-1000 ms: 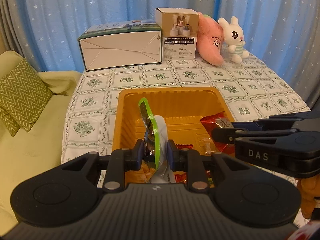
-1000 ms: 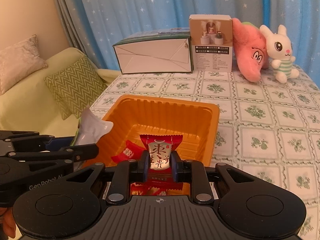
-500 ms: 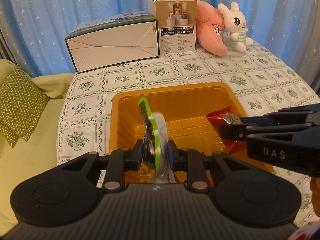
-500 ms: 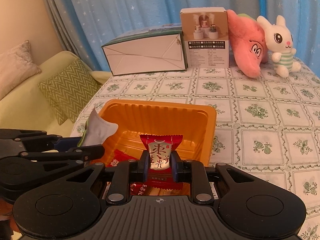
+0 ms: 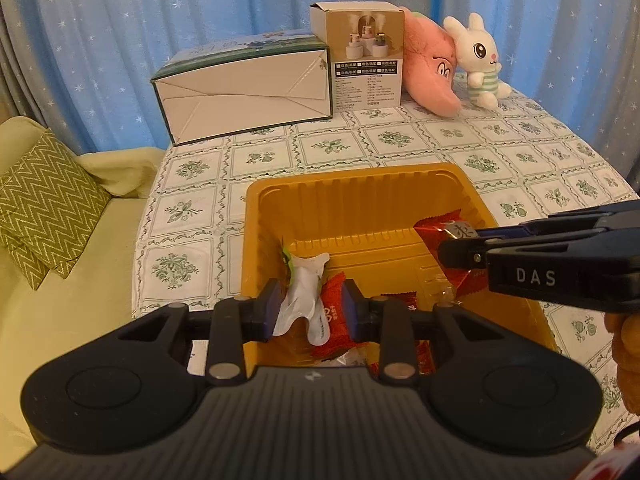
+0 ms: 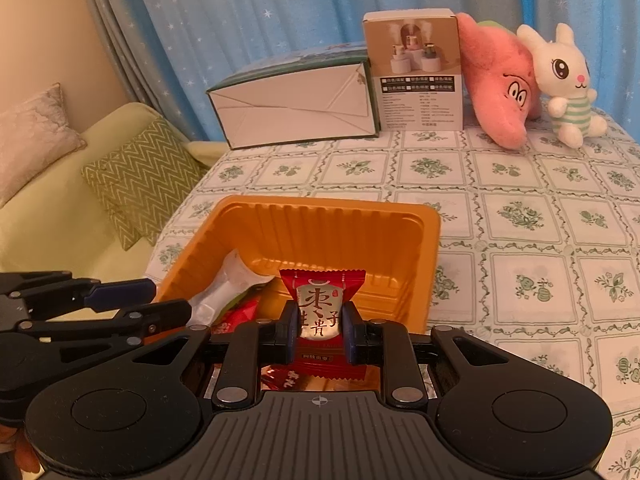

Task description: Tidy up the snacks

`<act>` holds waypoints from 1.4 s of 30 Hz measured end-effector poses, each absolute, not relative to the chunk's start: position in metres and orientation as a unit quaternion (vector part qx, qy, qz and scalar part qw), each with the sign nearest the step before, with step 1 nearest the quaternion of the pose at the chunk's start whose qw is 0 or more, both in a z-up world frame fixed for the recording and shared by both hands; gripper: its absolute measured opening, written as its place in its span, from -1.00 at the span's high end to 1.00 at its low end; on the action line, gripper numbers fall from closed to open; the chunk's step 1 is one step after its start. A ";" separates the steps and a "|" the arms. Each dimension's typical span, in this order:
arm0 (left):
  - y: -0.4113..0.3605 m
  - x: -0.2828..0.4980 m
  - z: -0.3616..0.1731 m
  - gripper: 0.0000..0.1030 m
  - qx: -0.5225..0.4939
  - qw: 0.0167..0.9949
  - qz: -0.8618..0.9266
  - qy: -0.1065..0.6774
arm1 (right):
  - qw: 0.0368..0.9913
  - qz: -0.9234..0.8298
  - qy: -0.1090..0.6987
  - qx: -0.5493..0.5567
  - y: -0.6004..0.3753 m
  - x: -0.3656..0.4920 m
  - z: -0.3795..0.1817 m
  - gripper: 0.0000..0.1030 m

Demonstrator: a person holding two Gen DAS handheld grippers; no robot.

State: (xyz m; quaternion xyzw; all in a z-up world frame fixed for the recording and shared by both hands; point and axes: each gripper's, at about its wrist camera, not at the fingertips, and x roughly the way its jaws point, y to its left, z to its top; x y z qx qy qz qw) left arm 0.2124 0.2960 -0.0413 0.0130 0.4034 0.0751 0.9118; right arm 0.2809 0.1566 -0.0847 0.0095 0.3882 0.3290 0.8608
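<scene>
One orange tray (image 5: 360, 184) stands near the front edge of the counter (image 5: 500, 148), toward its left side, on a white cloth with green flower squares. Two tools work over it. The left tool (image 5: 310, 310) has its jaws spread apart, and one white pouch with a green edge (image 5: 306, 292) lies loose between them inside the tray, leaning against the left jaw and resting on a red wrapper (image 5: 332, 312); it is not pinched. The right tool (image 6: 319, 330) has its jaws pressed in on one red candy packet with a silver label (image 6: 320, 306), held upright over the near part of the tray. From the left wrist view that same packet (image 5: 448, 236) shows at the tip of the right tool, above the tray's right side. More red wrappers lie on the tray floor under both tools; they overlap too much for a sure count.

Along the back edge of the counter stand two boxes: one long white box with green trim (image 5: 244, 92) lying on its side, and one upright tan product box (image 5: 366, 64) touching its right end. Just right of them lean two soft toys, one pink (image 5: 432, 68) and one white rabbit (image 5: 480, 60), touching each other. Beyond the counter's left edge is a pale green sofa (image 6: 52, 208) with two cushions, one green zigzag (image 6: 140, 176) and one beige (image 6: 28, 132).
</scene>
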 end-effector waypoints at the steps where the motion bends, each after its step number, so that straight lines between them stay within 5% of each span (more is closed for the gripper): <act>1: 0.297 0.211 -0.040 0.43 0.012 0.912 0.076 0.403 | 0.861 0.330 0.387 0.010 0.158 0.281 -0.084 0.55; 14: 0.310 0.202 -0.038 0.43 0.005 0.912 0.090 0.399 | 0.847 0.352 0.396 0.037 0.173 0.296 -0.074 0.54; 15: 0.311 0.201 -0.039 0.43 0.005 0.912 0.092 0.399 | 0.848 0.352 0.395 0.039 0.174 0.297 -0.074 0.48; 18: 0.313 0.198 -0.040 0.43 0.000 0.912 0.095 0.399 | 0.850 0.351 0.390 0.053 0.170 0.298 -0.073 -0.23; 19: 0.314 0.197 -0.040 0.42 -0.002 0.913 0.097 0.397 | 0.851 0.350 0.388 0.057 0.168 0.297 -0.072 -0.25; 30: 0.310 0.183 -0.034 -0.08 -0.026 0.916 0.114 0.385 | 0.859 0.311 0.403 0.050 0.132 0.287 -0.075 -0.25; 42: 0.274 0.149 0.002 -0.17 -0.032 0.916 0.142 0.374 | 0.866 0.310 0.392 0.014 0.098 0.240 -0.048 -0.25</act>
